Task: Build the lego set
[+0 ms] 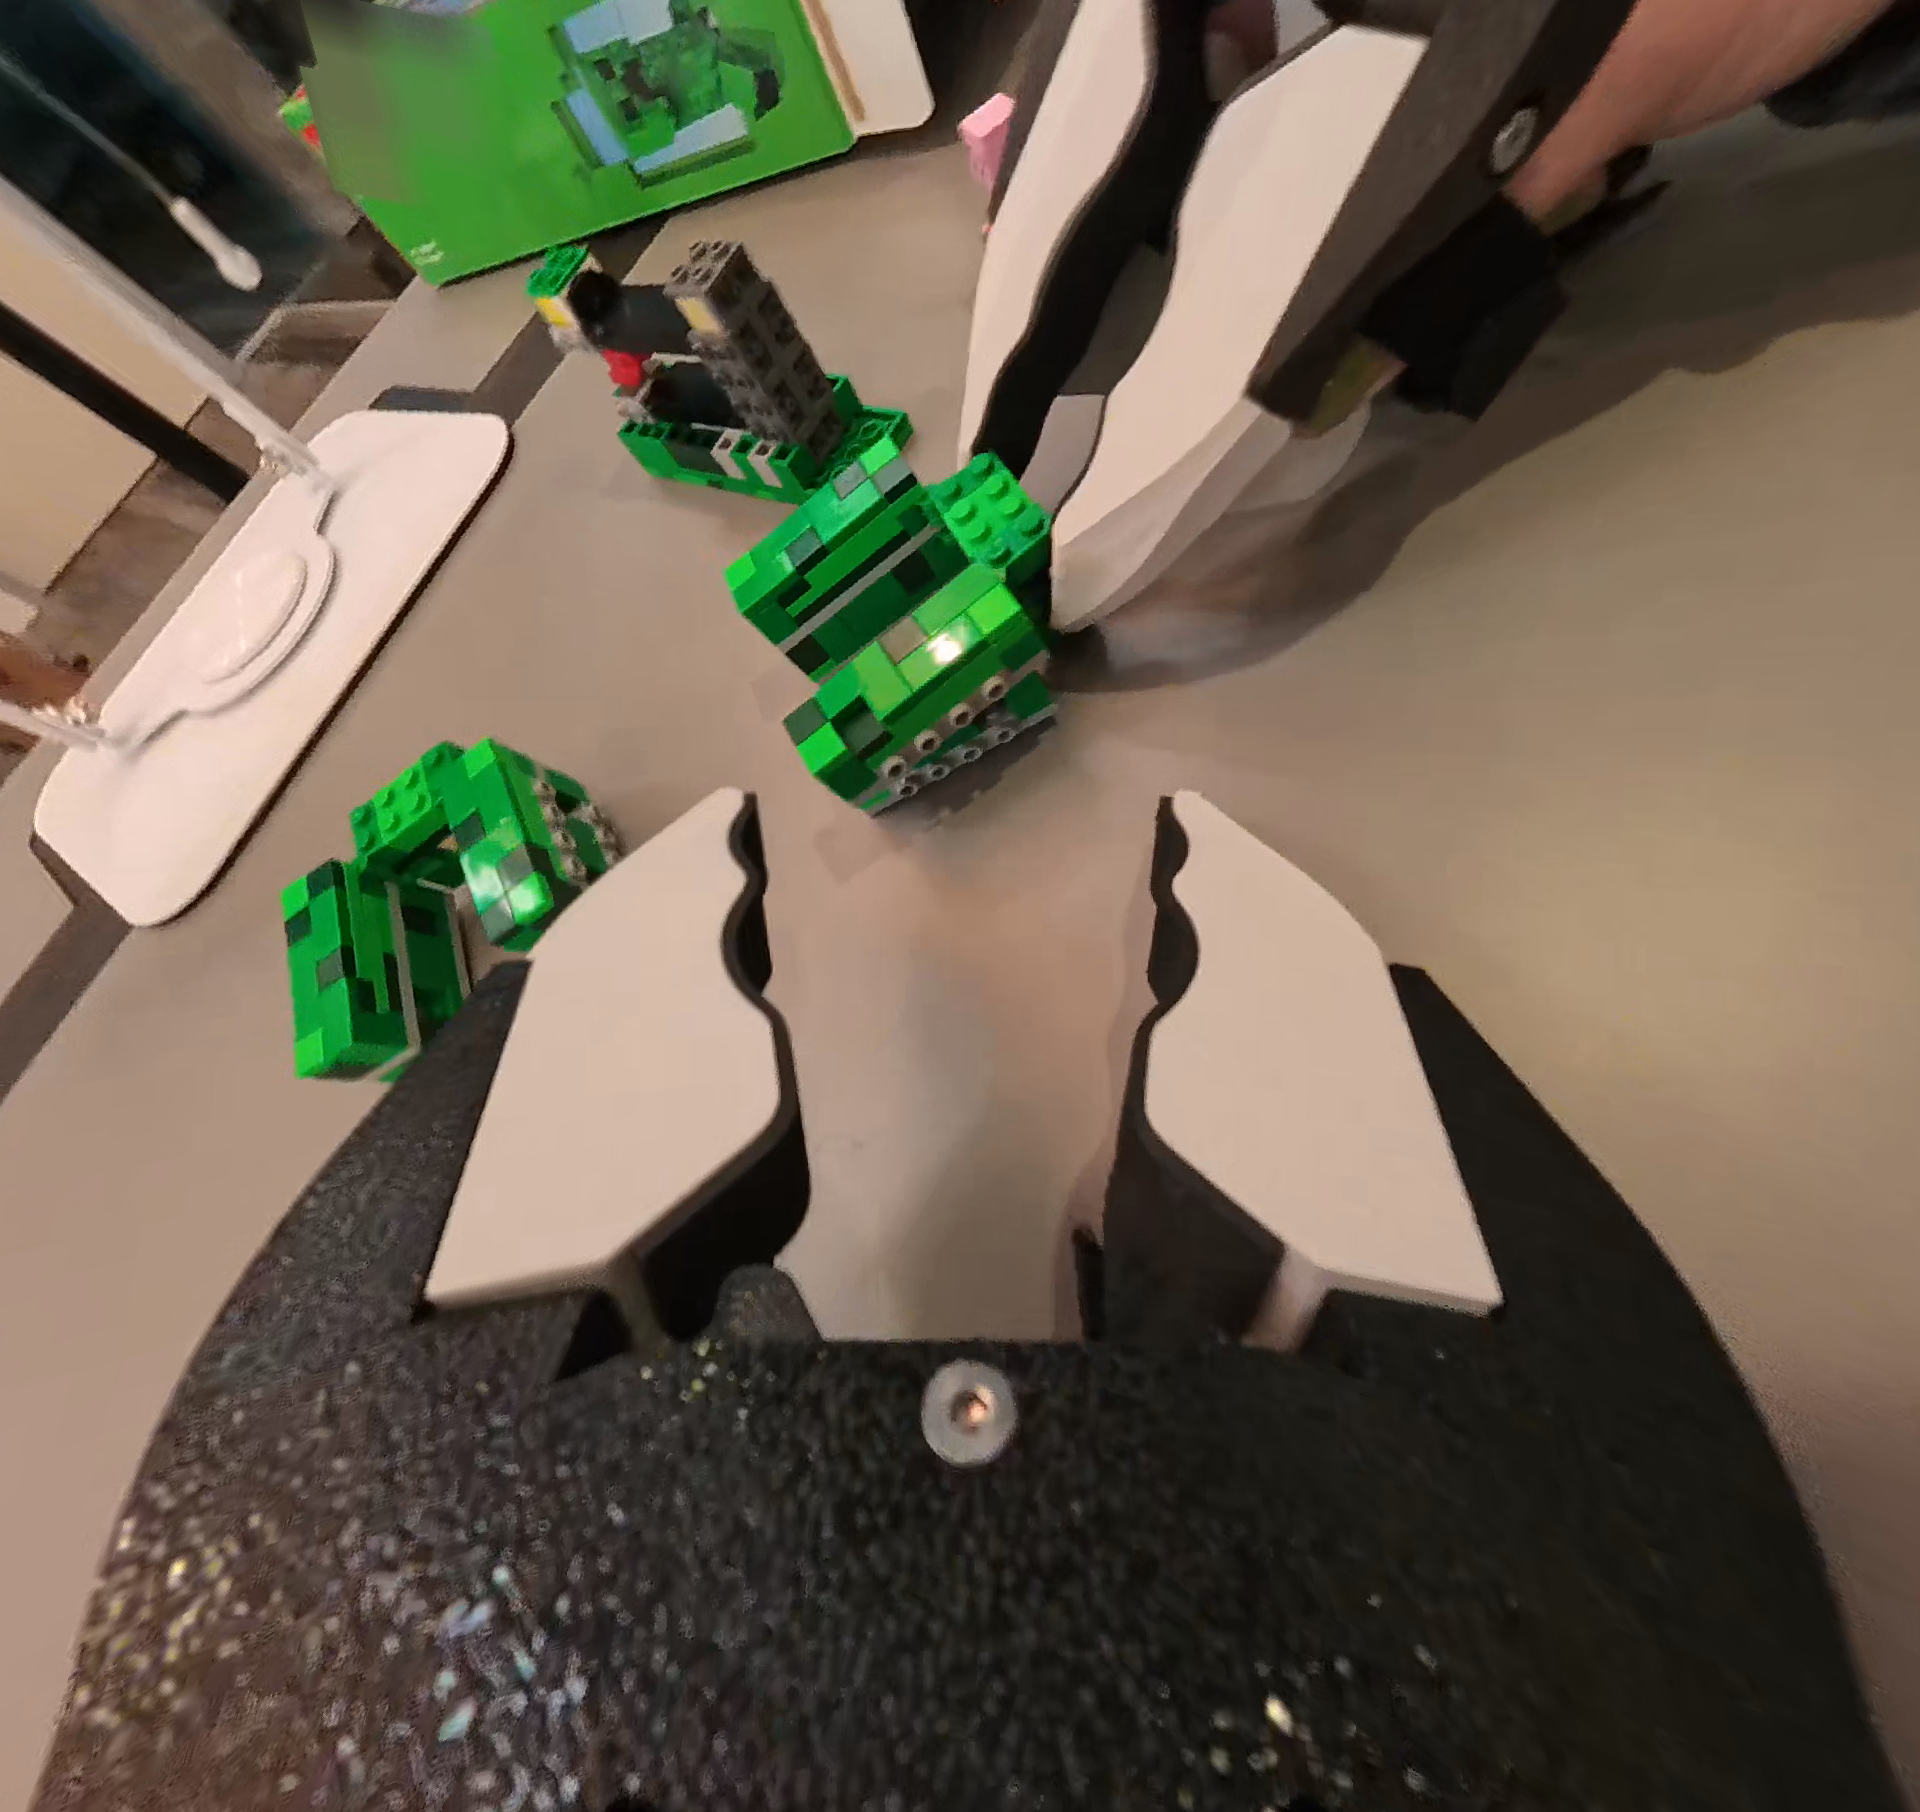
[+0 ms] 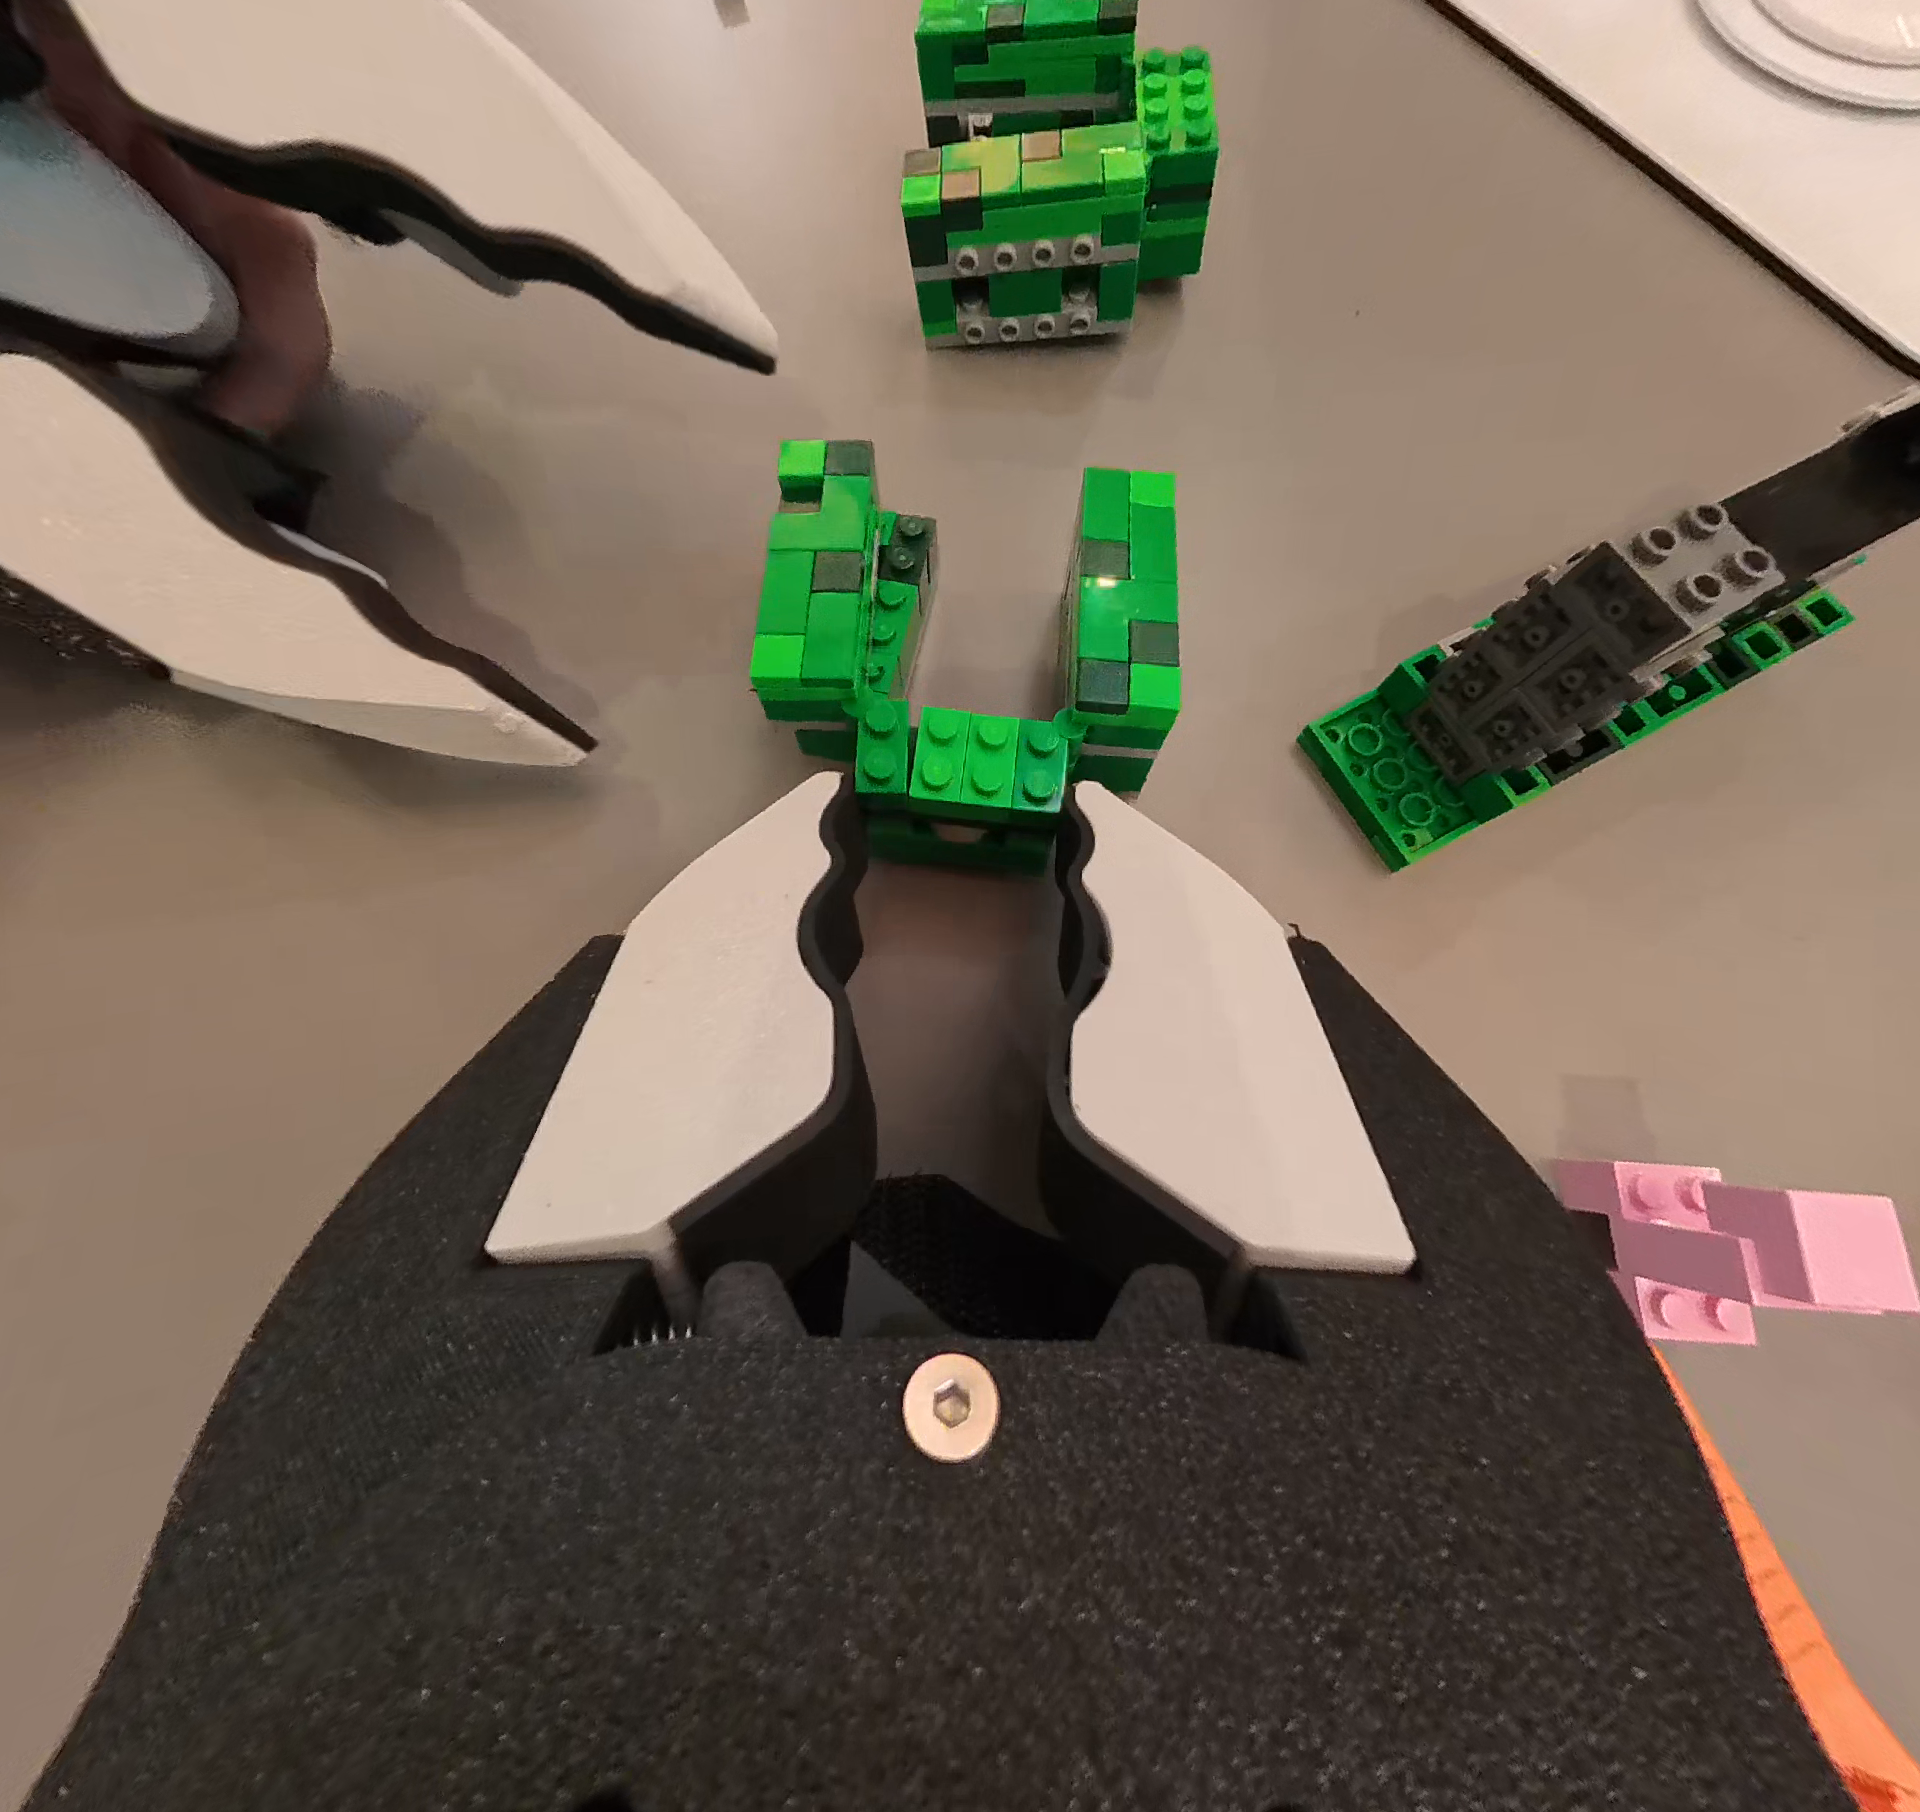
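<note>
A green U-shaped Lego assembly [image 2: 1127, 609] lies on the grey table [image 2: 1455, 983]. My right gripper [image 2: 958, 794] is shut on the studded bridge that joins its two arms. In the left wrist view the same assembly [image 1: 904, 609] sits ahead, with the right gripper [image 1: 1039, 536] at its far side. My left gripper [image 1: 956, 827] is open and empty, just short of that assembly; it also shows in the right wrist view [image 2: 675, 547]. A second green assembly [image 1: 436, 900] lies to the left, also in the right wrist view [image 2: 1018, 173].
A grey brick tower on a green base [image 1: 727, 380] [image 2: 1558, 661] stands beyond. A green Lego box [image 1: 582, 89] lies at the back. A white mat with a clear stand [image 1: 260, 650] is at the left. Pink bricks [image 2: 1745, 1243] lie beside my right gripper. The grippers' ends are close to 6 cm from one another.
</note>
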